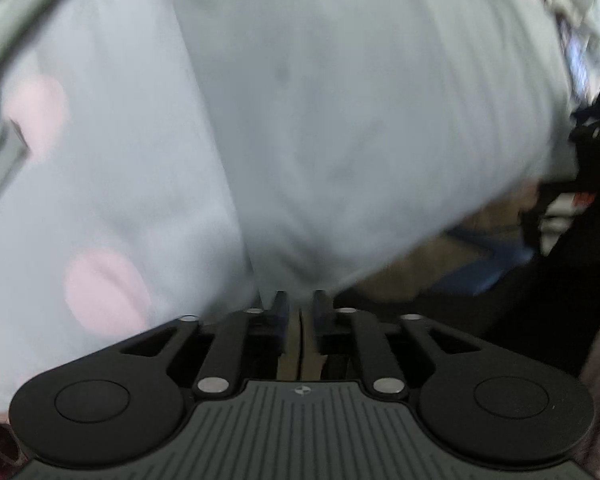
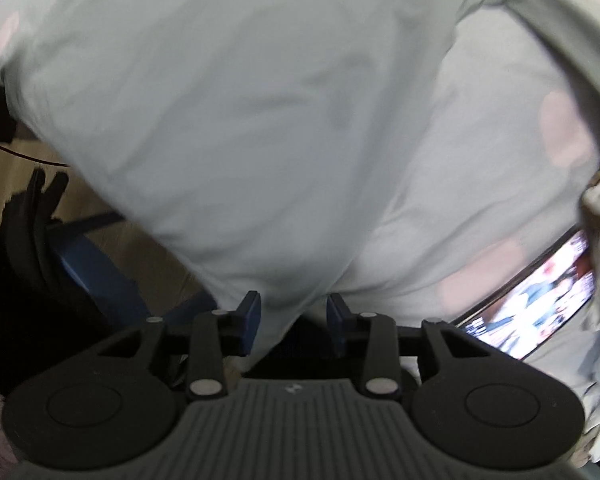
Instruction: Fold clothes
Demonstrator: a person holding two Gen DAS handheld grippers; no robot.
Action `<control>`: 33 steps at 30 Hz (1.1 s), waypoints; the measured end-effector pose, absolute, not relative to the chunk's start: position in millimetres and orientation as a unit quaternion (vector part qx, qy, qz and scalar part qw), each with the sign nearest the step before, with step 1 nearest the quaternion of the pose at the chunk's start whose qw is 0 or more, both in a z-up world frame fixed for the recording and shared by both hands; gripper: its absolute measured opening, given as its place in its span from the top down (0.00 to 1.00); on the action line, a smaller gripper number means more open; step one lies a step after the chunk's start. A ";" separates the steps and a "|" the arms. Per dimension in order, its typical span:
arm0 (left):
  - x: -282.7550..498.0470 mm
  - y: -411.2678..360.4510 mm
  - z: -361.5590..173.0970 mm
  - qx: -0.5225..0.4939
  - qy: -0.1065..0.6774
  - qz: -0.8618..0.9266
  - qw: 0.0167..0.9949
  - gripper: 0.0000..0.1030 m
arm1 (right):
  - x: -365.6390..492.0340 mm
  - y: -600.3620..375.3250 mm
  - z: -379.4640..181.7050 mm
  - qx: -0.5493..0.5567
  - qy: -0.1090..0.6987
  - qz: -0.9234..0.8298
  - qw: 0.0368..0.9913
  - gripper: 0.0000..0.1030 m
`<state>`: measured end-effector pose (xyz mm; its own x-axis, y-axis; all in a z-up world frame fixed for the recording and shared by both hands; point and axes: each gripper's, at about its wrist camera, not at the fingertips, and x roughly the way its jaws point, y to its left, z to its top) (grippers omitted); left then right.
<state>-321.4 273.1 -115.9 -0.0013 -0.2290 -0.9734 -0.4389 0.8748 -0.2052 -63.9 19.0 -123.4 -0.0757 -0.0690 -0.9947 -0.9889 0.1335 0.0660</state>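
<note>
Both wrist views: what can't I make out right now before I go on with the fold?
- Left wrist view: motion blur smears the pale garment; its edges and type are unreadable.
- Left gripper: cloth at the tips, grip unclear.
- Right wrist view: the right gripper has cloth hanging between its jaws; contact is unclear.
- Lit screen: blurred and partly hidden behind cloth.
</note>
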 end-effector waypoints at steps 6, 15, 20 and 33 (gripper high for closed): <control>-297.3 331.7 -72.9 -0.228 0.608 0.157 0.744 0.82 | -10.1 44.1 -87.8 -0.412 0.528 0.469 0.576 0.61; -229.7 397.3 -47.5 -0.209 0.476 0.252 0.816 0.81 | 71.6 97.6 -61.8 -0.316 0.445 0.462 0.699 0.61; -195.0 425.6 -54.8 -0.194 0.448 0.268 0.830 0.76 | 116.0 129.3 -67.0 -0.290 0.419 0.463 0.725 0.61; -125.6 494.4 -121.7 -0.187 0.451 0.243 0.838 0.76 | 196.3 221.6 -119.3 -0.239 0.409 0.483 0.736 0.61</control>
